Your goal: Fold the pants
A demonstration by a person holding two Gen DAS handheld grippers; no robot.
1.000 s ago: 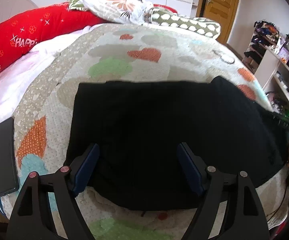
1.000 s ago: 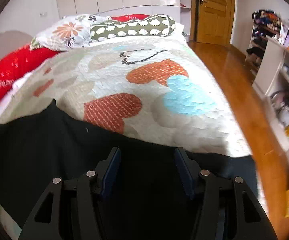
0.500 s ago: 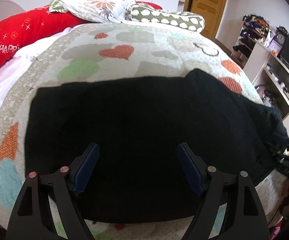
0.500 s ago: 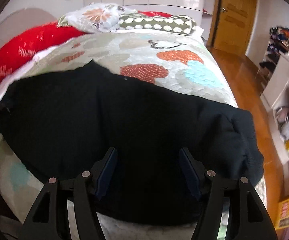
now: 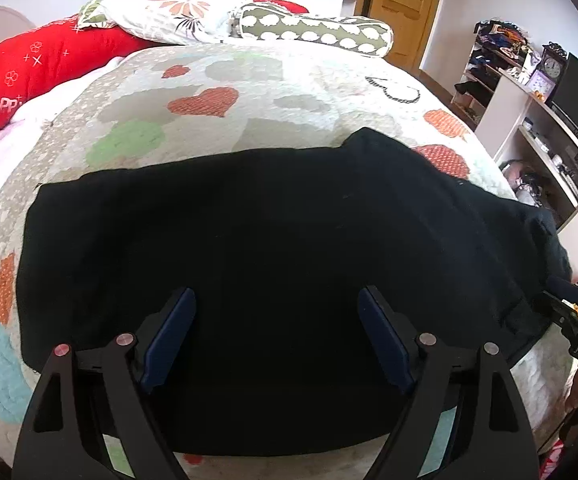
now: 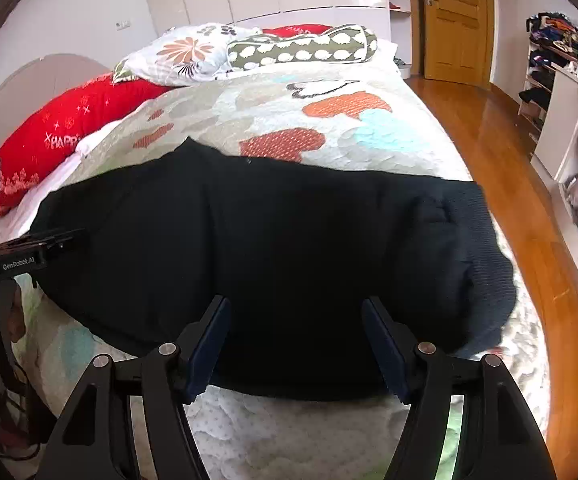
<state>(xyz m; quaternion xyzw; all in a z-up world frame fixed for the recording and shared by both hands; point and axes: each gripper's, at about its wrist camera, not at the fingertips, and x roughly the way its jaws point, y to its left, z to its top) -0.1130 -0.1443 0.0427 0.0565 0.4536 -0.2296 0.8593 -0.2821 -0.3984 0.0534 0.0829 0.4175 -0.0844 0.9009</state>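
Observation:
The black pants [image 5: 273, 240] lie spread flat across the near end of the bed, and they show in the right wrist view [image 6: 289, 248] too. Their ribbed waistband [image 6: 485, 248] lies bunched at the right edge of the bed. My left gripper [image 5: 277, 320] is open and empty, held above the pants' near left part. My right gripper [image 6: 295, 328] is open and empty, held above their near edge. Each gripper shows at the edge of the other's view: the right one [image 5: 577, 320] and the left one [image 6: 29, 252].
The bed has a heart-patterned quilt [image 5: 249, 92]. A red bolster [image 5: 29, 68], a floral pillow [image 5: 177, 4] and a dotted bolster [image 5: 317, 32] lie at its head. White shelves [image 6: 569, 128] and a wooden floor [image 6: 509, 168] are to the right.
Both grippers have drawn back and risen from the pants, so more of the garment shows. The pants lie still.

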